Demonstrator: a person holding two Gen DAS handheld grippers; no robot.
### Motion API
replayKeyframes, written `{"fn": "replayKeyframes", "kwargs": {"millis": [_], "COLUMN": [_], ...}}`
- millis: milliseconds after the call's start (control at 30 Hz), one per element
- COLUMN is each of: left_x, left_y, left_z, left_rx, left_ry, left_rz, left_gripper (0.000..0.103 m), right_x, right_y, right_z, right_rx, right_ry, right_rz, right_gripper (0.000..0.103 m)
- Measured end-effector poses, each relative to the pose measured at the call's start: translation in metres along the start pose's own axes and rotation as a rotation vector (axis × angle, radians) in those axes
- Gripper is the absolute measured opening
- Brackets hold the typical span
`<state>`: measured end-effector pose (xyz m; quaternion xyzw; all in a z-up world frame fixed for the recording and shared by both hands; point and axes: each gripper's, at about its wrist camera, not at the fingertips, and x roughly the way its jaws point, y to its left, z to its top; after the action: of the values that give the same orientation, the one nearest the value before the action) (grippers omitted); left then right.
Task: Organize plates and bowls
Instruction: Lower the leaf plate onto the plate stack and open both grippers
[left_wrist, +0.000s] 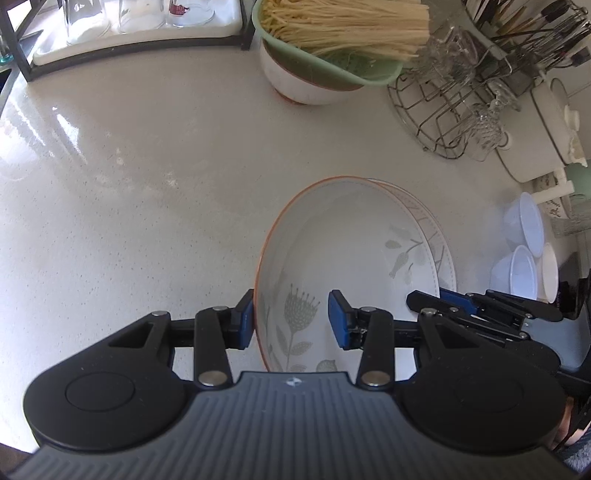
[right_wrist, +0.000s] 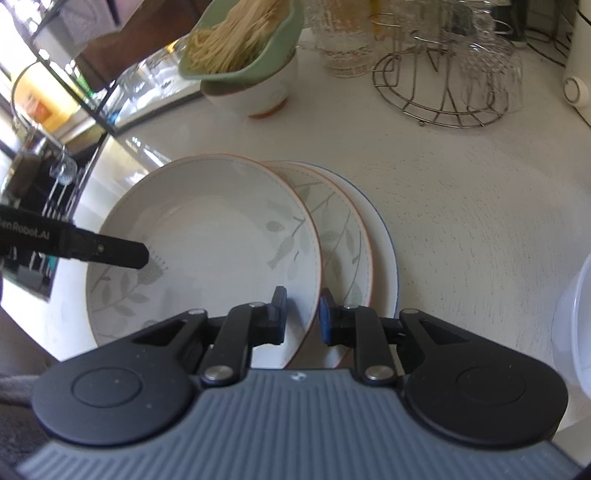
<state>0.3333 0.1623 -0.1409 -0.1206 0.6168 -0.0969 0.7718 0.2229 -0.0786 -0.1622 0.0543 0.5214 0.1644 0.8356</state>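
Nearest the left wrist camera, the left hand-held gripper (left_wrist: 291, 319) straddles the orange rim of the top plate (left_wrist: 332, 236): its left pad lies against the outside of the rim, while the right pad stands clear over the plate's inside, so the jaws are partly open and not clamped. In the right wrist view, the right hand-held gripper (right_wrist: 303, 314) brackets the opposite edge of that top plate (right_wrist: 207, 236) with narrow jaws; a slim gap shows on either side of the rim, so nothing is pinched.

Three plates lie overlapped on the pale tabletop (right_wrist: 461, 206): the top plate, a second leaf-patterned plate (right_wrist: 343, 236) under it, and a blue-rimmed plate (right_wrist: 384, 243) lowest. Only the right wrist view separates all three; the left wrist view shows just slivers behind the top one.

The left wrist view alone shows three small white bowls (left_wrist: 528, 243) at the right edge. Farther back, both views show one green bowl of noodles (left_wrist: 325, 40) nested in a white bowl, and a wire rack (left_wrist: 454, 110) holding glasses.
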Motion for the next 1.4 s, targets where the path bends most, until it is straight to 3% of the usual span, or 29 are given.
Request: {"fn": "replayKeyframes", "kwargs": {"millis": [233, 433, 800, 1033, 1133, 1200, 1267, 1400], "left_x": [0.007, 0.004, 0.001, -0.007, -0.005, -0.005, -0.001, 0.009], "left_y": [-0.007, -0.002, -0.013, -0.013, -0.008, -0.004, -0.001, 0.005], "left_z": [0.000, -0.006, -0.012, -0.012, -0.012, -0.013, -0.013, -0.011], "left_rx": [-0.021, -0.099, -0.075, -0.064, -0.072, -0.063, -0.052, -0.060], "left_ry": [0.023, 0.045, 0.052, 0.032, 0.024, 0.010, 0.002, -0.005], "left_rz": [0.038, 0.029, 0.085, 0.082, 0.077, 0.078, 0.077, 0.039], "left_gripper": [0.047, 0.048, 0.048, 0.051, 0.054, 0.057, 0.059, 0.059], "right_x": [-0.002, -0.005, -0.017, -0.031, -0.037, -0.037, -0.037, -0.033], "right_y": [0.002, 0.003, -0.009, -0.013, -0.020, -0.022, -0.025, -0.026], "right_z": [0.001, 0.003, 0.004, 0.004, 0.006, 0.006, 0.007, 0.007], "right_rx": [-0.077, -0.117, -0.090, -0.075, -0.043, -0.033, -0.020, -0.001], "right_ry": [-0.015, -0.023, -0.049, -0.088, -0.108, -0.111, -0.117, -0.125], "right_rz": [-0.031, -0.048, -0.038, -0.080, -0.053, -0.059, -0.042, -0.032], "right_gripper": [0.022, 0.022, 0.020, 0.022, 0.023, 0.041, 0.053, 0.054]}}
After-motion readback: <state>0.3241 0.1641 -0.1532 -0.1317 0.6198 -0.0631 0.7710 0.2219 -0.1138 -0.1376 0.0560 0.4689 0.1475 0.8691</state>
